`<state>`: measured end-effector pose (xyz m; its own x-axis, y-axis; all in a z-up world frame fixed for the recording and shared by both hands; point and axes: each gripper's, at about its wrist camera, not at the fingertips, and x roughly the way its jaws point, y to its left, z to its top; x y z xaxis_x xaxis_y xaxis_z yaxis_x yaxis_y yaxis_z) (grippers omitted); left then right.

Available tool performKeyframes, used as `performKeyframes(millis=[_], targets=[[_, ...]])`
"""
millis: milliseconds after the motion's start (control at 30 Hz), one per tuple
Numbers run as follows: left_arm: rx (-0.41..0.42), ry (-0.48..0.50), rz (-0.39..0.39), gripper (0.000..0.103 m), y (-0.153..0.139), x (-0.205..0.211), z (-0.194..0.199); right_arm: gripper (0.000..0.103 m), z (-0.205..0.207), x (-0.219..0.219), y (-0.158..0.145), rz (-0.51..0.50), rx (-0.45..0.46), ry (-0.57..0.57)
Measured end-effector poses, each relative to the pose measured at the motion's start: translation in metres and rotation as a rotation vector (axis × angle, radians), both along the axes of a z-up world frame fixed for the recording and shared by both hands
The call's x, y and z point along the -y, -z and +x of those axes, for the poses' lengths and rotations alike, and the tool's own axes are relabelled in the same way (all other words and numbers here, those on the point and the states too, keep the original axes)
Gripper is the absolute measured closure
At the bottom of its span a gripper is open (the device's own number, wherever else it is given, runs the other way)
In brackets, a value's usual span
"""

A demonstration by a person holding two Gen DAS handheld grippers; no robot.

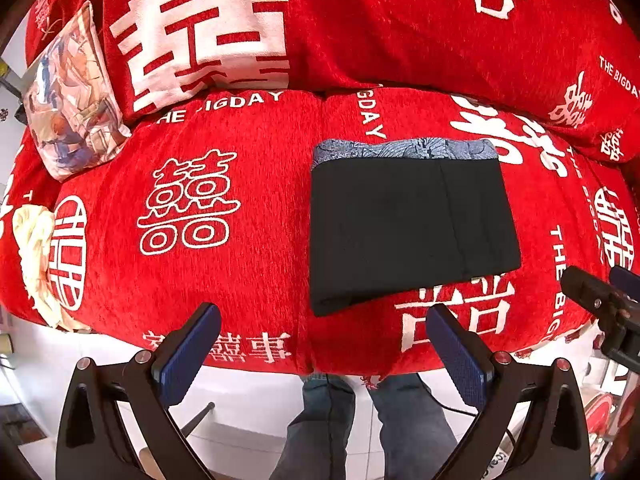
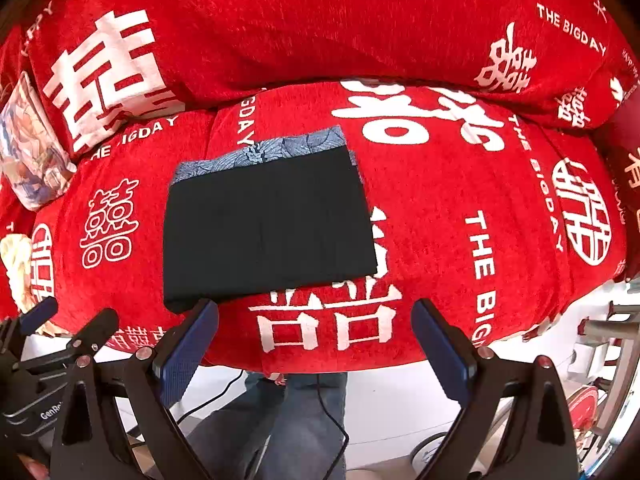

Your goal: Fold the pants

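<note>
Fingers of my left gripper (image 1: pixel 323 344) stand wide apart with nothing between the blue pads (image 1: pixel 188 354); those of my right gripper (image 2: pixel 316 340) are likewise spread and empty. Both grippers hang over the front edge of the sofa (image 1: pixel 248 240), clear of the cloth.

Pants (image 1: pixel 408 228): black, folded into a flat, roughly square packet, lying on the seat just right of the seam between the two seat cushions. A blue-grey patterned band (image 1: pixel 404 149) shows along the far edge of the packet. In the right wrist view the pants (image 2: pixel 268 228) lie to the left of centre, their near left corner just beyond my left-hand finger; whether they touch I cannot tell.

Sofa cover: red with white characters and the words "THE BIGDAY". A printed cushion (image 1: pixel 72 96) leans against the backrest at the far left, well apart from the pants. A cream cloth (image 1: pixel 34 248) is bunched at the left end of the seat.

Below the seat edge, legs in blue jeans (image 1: pixel 360 420) stand on a pale floor. The right gripper (image 1: pixel 600 300) shows at the right margin of the left wrist view.
</note>
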<state>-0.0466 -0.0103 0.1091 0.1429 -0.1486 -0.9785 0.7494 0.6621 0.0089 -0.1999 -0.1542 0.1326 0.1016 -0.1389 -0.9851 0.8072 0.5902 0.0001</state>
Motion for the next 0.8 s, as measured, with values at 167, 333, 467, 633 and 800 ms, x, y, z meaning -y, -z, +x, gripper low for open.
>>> performKeyframes(millis=[167,333,467,633,800], targets=[[0.009,0.002,-0.005,0.0,-0.004,0.002,-0.001,0.005,0.002,-0.003,-0.004,-0.016,-0.019,-0.015],[0.02,0.015,0.006,0.0,-0.005,0.005,-0.002,0.005,0.003,-0.004,-0.007,-0.035,-0.024,-0.024],[0.03,0.02,0.013,0.0,-0.005,0.007,-0.002,0.005,0.005,-0.003,-0.008,-0.036,-0.025,-0.033],[0.043,0.027,0.024,0.0,-0.005,0.009,-0.002,0.005,0.006,-0.002,-0.008,-0.038,-0.03,-0.036],[0.023,0.026,0.023,0.0,-0.003,0.012,-0.003,0.005,0.009,0.001,-0.005,-0.05,-0.048,-0.053]])
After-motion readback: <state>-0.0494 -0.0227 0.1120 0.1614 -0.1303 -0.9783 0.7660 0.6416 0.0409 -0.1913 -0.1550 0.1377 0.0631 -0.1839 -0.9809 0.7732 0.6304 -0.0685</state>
